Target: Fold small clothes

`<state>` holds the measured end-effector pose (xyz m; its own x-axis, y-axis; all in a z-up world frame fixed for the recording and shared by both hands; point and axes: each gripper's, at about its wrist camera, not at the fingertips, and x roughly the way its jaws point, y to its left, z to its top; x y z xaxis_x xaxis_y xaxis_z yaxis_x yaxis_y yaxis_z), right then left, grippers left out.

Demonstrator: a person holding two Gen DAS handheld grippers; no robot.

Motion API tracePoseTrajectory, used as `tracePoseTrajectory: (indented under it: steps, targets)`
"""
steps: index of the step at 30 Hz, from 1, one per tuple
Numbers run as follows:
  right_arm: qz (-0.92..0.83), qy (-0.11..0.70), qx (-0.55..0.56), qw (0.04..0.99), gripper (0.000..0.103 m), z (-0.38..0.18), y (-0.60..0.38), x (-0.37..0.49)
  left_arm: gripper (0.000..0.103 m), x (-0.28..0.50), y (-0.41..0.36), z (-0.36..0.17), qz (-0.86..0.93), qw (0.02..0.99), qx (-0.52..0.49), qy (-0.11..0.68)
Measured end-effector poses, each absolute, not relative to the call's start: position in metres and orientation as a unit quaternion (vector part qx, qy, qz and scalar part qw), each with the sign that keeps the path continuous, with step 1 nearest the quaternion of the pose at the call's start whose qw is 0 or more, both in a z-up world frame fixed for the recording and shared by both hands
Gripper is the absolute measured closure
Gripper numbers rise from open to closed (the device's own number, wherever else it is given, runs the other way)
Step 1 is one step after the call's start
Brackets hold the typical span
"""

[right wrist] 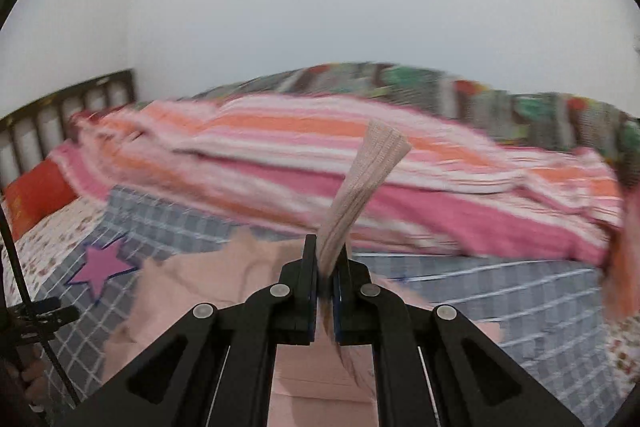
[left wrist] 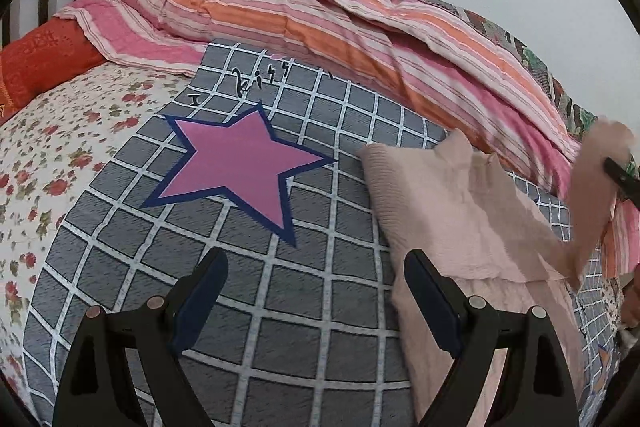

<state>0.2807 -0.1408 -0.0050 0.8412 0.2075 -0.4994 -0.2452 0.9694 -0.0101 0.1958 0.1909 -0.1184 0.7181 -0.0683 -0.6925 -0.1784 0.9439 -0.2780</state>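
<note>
The left gripper [left wrist: 316,287] hovers with its fingers spread wide, nothing between them, over a grey checked blanket [left wrist: 248,307] on the bed. The pale pink garment [left wrist: 452,227] lies on that blanket, passing under the right-hand finger and stretching beyond it. Ahead of the fingers sits a pink star [left wrist: 236,163]. The right gripper [right wrist: 326,267] has its fingers pressed together on a ribbed edge of the pale pink garment [right wrist: 360,187], lifted above the blanket. Farther off lies a striped quilt [right wrist: 320,147].

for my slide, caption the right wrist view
Right gripper shut on the ribbed cuff of a pink garment, lifting it above the grid quilt.
</note>
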Motion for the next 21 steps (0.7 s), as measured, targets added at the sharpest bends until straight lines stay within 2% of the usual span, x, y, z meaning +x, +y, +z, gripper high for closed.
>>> tracePoseTrajectory:
  steps: [7,11,13,15,17,21]
  targets:
    - [0.192,0.337,-0.057,0.92,0.097,-0.084,-0.067,0.299,0.014,0.198,0.185,-0.124,0.003,0.912,-0.168,0.373]
    - [0.206,0.387,-0.052,0.897,0.066,-0.112,-0.058,0.303,0.014,0.204,0.172,-0.122,-0.023,0.911,-0.168,0.376]
    - [0.218,0.383,-0.033,0.897,0.061,-0.108,-0.069,0.295,0.014,0.206,0.163,-0.119,-0.042,0.911,-0.168,0.374]
    - [0.225,0.373,-0.016,0.9,0.049,-0.1,-0.087,0.284,0.014,0.21,0.152,-0.118,-0.063,0.91,-0.166,0.376]
    - [0.215,0.357,0.001,0.909,0.042,-0.09,-0.112,0.272,0.015,0.215,0.141,-0.119,-0.081,0.907,-0.164,0.38]
    - [0.16,0.343,0.02,0.925,0.041,-0.083,-0.175,0.249,0.016,0.228,0.122,-0.124,-0.11,0.9,-0.171,0.387]
